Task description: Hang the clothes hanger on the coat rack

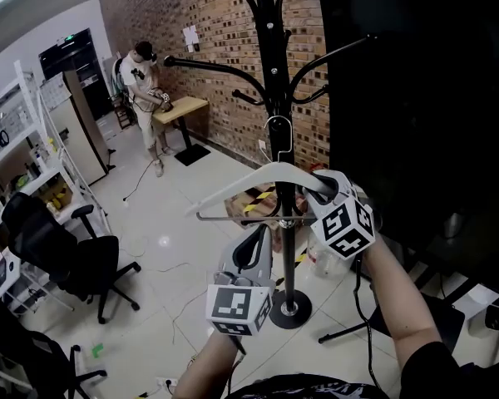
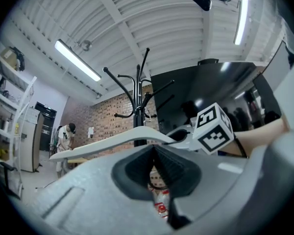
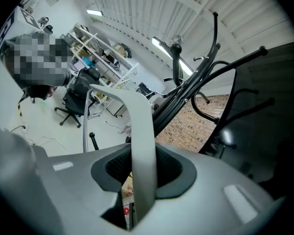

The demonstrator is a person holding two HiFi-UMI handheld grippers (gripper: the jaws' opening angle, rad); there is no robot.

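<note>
A white clothes hanger (image 1: pixel 249 183) with a metal hook and bar hangs level in front of the black coat rack (image 1: pixel 270 48). Its hook sits right against the pole, below the curved pegs; I cannot tell whether it rests on one. My right gripper (image 1: pixel 316 188) is shut on the hanger's right arm, and in the right gripper view the white arm (image 3: pixel 142 146) runs up between the pads (image 3: pixel 169 168). My left gripper (image 1: pixel 256 241) hangs lower and to the left, under the hanger, shut with nothing in it. In the left gripper view the hanger (image 2: pixel 112 140) crosses above the jaws, in front of the rack (image 2: pixel 138 97).
The rack's round base (image 1: pixel 291 310) stands on white tiles. A tall black panel (image 1: pixel 416 98) fills the right. At the back left a person (image 1: pixel 145 90) stands at a small wooden table (image 1: pixel 183 106). Office chairs (image 1: pixel 75 256) and shelves (image 1: pixel 33 131) line the left.
</note>
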